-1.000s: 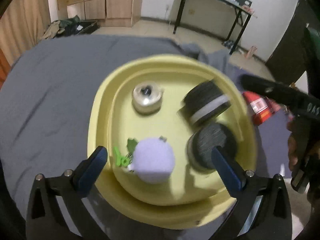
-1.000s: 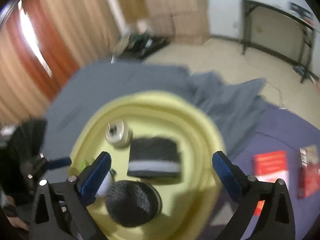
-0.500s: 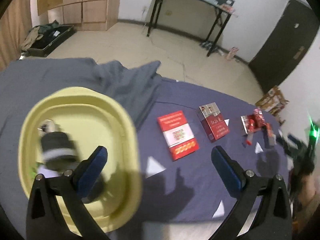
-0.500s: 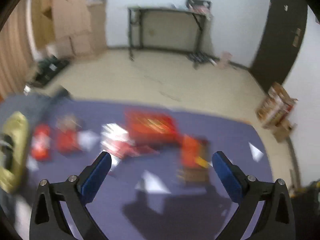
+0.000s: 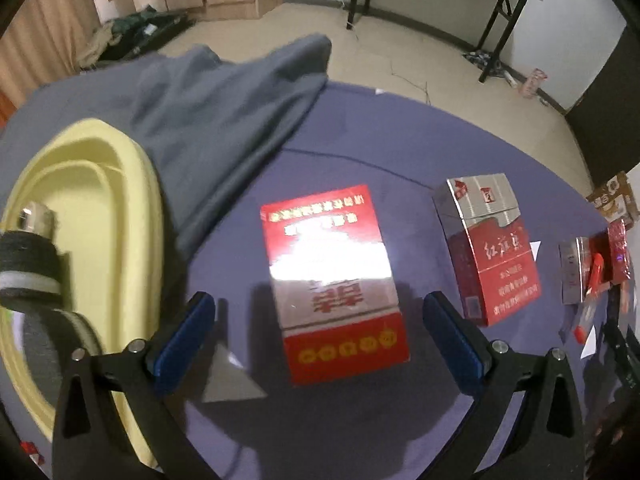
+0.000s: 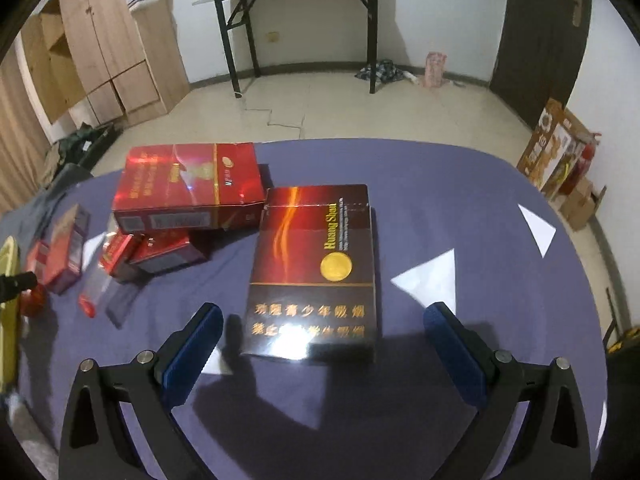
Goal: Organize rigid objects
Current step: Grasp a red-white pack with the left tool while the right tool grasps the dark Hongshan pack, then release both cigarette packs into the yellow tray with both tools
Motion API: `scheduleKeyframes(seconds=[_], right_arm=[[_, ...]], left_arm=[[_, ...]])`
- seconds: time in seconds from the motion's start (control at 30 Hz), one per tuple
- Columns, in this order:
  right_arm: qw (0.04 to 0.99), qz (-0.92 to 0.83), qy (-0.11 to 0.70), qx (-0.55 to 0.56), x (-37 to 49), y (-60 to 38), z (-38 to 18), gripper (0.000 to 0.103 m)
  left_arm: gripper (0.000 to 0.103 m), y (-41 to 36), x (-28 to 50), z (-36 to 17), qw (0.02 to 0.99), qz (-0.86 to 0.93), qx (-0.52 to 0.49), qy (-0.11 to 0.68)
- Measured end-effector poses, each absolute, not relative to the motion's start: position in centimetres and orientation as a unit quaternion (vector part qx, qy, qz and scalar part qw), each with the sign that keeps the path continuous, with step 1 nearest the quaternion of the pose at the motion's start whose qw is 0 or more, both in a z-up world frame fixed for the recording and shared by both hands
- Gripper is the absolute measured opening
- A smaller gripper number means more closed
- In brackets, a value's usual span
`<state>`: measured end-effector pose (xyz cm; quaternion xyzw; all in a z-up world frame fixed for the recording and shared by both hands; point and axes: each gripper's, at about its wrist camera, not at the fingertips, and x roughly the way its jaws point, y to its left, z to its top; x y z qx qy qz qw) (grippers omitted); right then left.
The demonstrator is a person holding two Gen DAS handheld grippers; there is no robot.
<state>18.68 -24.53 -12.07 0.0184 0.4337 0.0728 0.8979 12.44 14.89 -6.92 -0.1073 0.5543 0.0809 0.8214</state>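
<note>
My left gripper [image 5: 318,322] is open, its jaws on either side of a flat red and white cigarette pack [image 5: 334,280] on the purple cloth. A red and silver pack [image 5: 490,248] lies to its right. A yellow tray [image 5: 120,208] at the left holds black round objects [image 5: 28,272] and a small metal piece [image 5: 36,218]. My right gripper [image 6: 320,326] is open over a dark brown "Huang Shan" pack [image 6: 316,272]. A red carton [image 6: 188,192] and smaller red packs [image 6: 160,252] lie to its left.
A grey cloth [image 5: 224,120] is bunched beside the tray. White paper triangles [image 6: 432,276] lie on the purple cloth. More small red packs [image 5: 596,268] sit at the far right in the left wrist view. A black folding table [image 6: 300,20] stands by the wall.
Both grippers have swung away from the yellow tray to the right. The left now hovers over the red and white pack, the right over the dark brown pack. Both stay open.
</note>
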Motion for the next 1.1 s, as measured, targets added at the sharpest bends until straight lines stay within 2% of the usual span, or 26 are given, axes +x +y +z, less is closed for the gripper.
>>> scheduleKeyframes(seconds=[0.07, 0.1, 0.13, 0.17, 0.2, 0.43, 0.57, 0.7, 0.93, 1.1], right_arm=[[0.899, 0.068, 0.433, 0.017, 19.1, -24.2, -12.2, 0.103], [0.900, 0.065, 0.431, 0.015, 19.2, -24.1, -12.2, 0.099], [0.901, 0.059, 0.429, 0.008, 19.5, -23.8, -12.2, 0.082], [0.902, 0.051, 0.428, -0.004, 19.1, -23.8, -11.7, 0.071], [0.904, 0.047, 0.425, -0.016, 19.2, -23.4, -11.7, 0.056], [0.911, 0.056, 0.409, -0.008, 17.6, -24.0, -11.2, 0.055], [0.919, 0.063, 0.389, 0.000, 15.3, -24.8, -9.0, 0.055], [0.926, 0.097, 0.364, -0.013, 12.7, -23.5, -5.3, 0.055], [0.917, 0.238, 0.318, -0.016, 9.2, -11.2, 2.0, 0.055], [0.876, 0.349, 0.326, -0.070, 6.3, 2.4, 2.2, 0.055]], left_arm=[[0.098, 14.8, 12.6, -7.5, 0.822, 0.074, -0.104, 0.556], [0.090, 14.7, 12.5, -7.6, 0.826, 0.073, -0.097, 0.550], [0.073, 14.6, 12.4, -7.6, 0.829, 0.072, -0.092, 0.547], [0.060, 14.6, 12.1, -7.5, 0.834, 0.072, -0.089, 0.540], [0.059, 14.6, 12.0, -7.3, 0.837, 0.066, -0.088, 0.535], [0.058, 15.9, 10.4, -5.0, 0.840, 0.055, -0.095, 0.531], [0.058, 17.9, 8.6, -1.5, 0.855, 0.042, -0.106, 0.506], [0.058, 23.3, 5.4, 3.4, 0.873, 0.056, -0.099, 0.474], [0.058, 33.2, 0.4, 9.3, 0.886, 0.087, -0.079, 0.448], [0.058, 37.5, -1.1, 6.9, 0.868, 0.098, -0.084, 0.479]])
